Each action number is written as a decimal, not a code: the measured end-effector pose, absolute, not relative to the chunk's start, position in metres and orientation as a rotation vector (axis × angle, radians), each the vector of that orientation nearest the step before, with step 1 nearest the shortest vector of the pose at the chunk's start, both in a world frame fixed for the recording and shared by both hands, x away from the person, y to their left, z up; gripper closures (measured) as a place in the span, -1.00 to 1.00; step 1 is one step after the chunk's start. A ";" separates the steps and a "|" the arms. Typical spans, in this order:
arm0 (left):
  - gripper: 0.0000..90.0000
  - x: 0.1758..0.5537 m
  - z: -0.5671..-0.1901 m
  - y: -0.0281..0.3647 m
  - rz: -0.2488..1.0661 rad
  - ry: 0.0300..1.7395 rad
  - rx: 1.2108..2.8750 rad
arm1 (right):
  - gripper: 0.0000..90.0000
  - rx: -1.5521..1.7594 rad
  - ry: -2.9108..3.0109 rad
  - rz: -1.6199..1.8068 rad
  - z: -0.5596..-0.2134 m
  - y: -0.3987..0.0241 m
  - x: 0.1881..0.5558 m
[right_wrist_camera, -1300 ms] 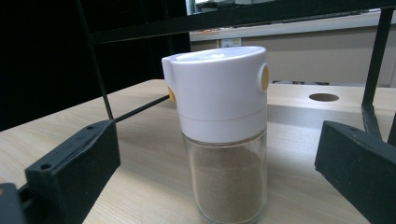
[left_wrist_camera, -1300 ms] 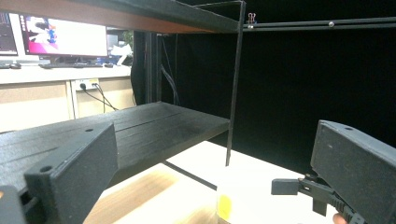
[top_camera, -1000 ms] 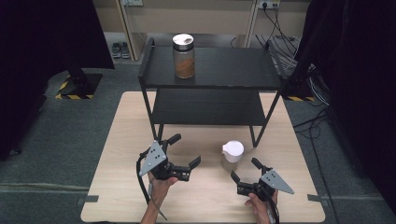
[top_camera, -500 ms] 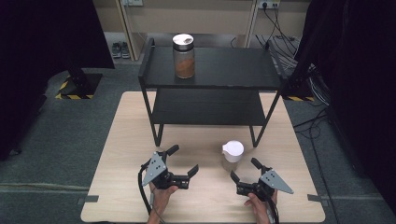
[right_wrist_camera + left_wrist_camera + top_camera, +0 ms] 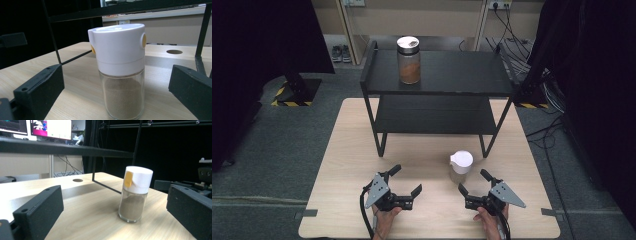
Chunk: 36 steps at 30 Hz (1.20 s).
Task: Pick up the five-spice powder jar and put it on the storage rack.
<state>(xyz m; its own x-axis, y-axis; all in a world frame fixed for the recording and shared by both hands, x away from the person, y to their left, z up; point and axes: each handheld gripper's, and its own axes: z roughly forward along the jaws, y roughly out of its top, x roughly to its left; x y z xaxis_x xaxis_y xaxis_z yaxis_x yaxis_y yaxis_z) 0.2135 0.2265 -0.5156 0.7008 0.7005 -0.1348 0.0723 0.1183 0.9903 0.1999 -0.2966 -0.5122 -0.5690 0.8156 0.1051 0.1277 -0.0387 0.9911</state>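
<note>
Near the shaker, upright on the desk before the rack, right tool and left tool stand wide, framing it for grasping.

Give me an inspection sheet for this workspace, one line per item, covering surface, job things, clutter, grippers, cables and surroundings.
Surface: light wooden table, bare where it shows, a round hole near the shelf leg.
Job's things: white-capped glass shaker of brown powder, upright on the table, untouched.
Clutter: black two-tier shelf on the table; lidded jar of brown powder on its top tier.
Grippers: left hand-held gripper open, aimed at the shaker; right hand-held gripper open, shaker just ahead of its jaws.
Cables: one trails from the left hand-held gripper; loose leads on the floor at back right.
Surroundings: grey floor, black curtains both sides, shoes by the back wall.
</note>
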 end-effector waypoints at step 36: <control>-0.99 0.200 -0.528 0.227 0.526 0.739 1.448 | -0.99 0.982 1.728 1.662 -0.513 -0.296 0.203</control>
<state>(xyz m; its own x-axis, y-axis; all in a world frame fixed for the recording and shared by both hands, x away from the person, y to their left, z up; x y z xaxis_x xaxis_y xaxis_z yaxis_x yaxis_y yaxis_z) 0.2002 0.2266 -0.5282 0.6795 0.7218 -0.1313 0.1115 0.0752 0.9909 0.2028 -0.2956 -0.5130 -0.5859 0.8040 0.1015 0.1324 -0.0286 0.9908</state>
